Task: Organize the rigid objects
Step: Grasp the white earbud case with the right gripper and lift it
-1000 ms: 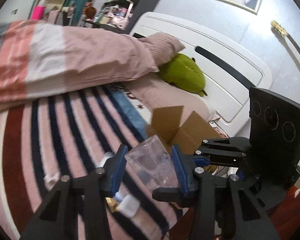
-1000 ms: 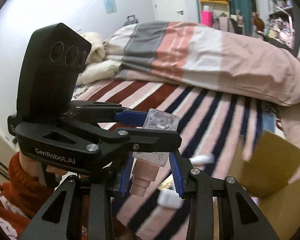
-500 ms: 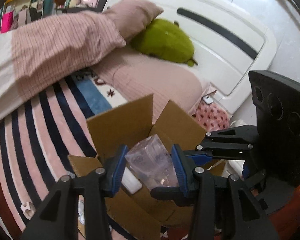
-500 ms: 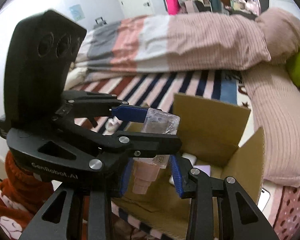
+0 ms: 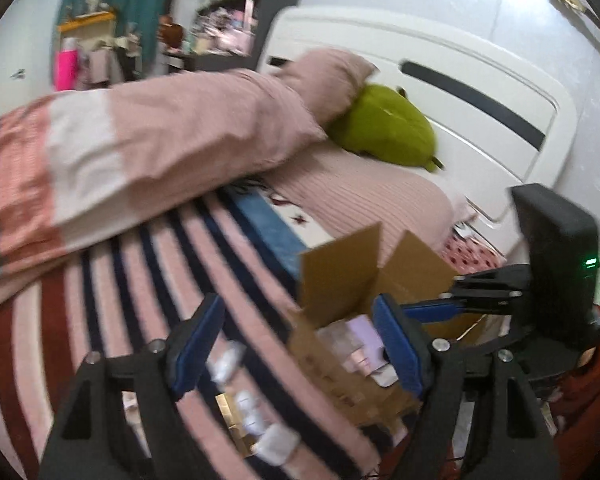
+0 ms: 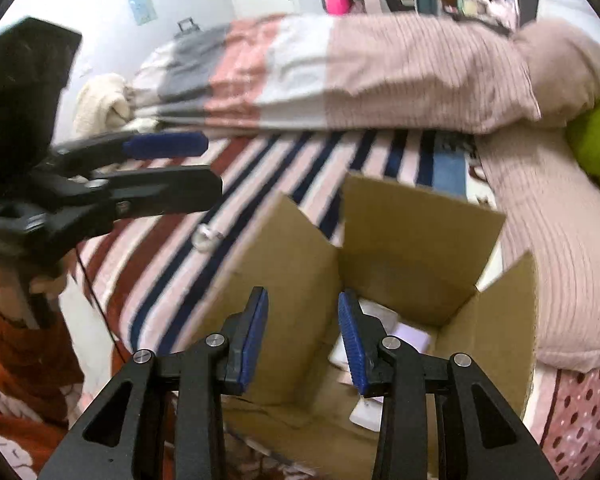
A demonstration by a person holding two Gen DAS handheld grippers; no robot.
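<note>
An open cardboard box (image 6: 416, 236) stands on the striped bedspread; it also shows in the left wrist view (image 5: 340, 264). Pale and lilac items (image 6: 410, 336) lie inside it, also seen in the left wrist view (image 5: 360, 338). My left gripper (image 5: 300, 340) is open and empty, left of the box; it shows from the side in the right wrist view (image 6: 168, 160). My right gripper (image 6: 303, 340) is open and empty above the box's near edge. Small white objects (image 5: 256, 416) lie on the bedspread near the front; another small white object (image 6: 207, 236) lies left of the box.
A folded pink, white and grey duvet (image 5: 140, 140) lies across the bed behind. A green plush toy (image 5: 384, 128) rests by the white headboard (image 5: 480, 92). A pink pillow (image 6: 556, 232) lies right of the box. The person's orange sleeve (image 6: 24, 344) is at lower left.
Both grippers opened and let go of the clear bottle they held together. The left gripper has moved away to the left of the box.
</note>
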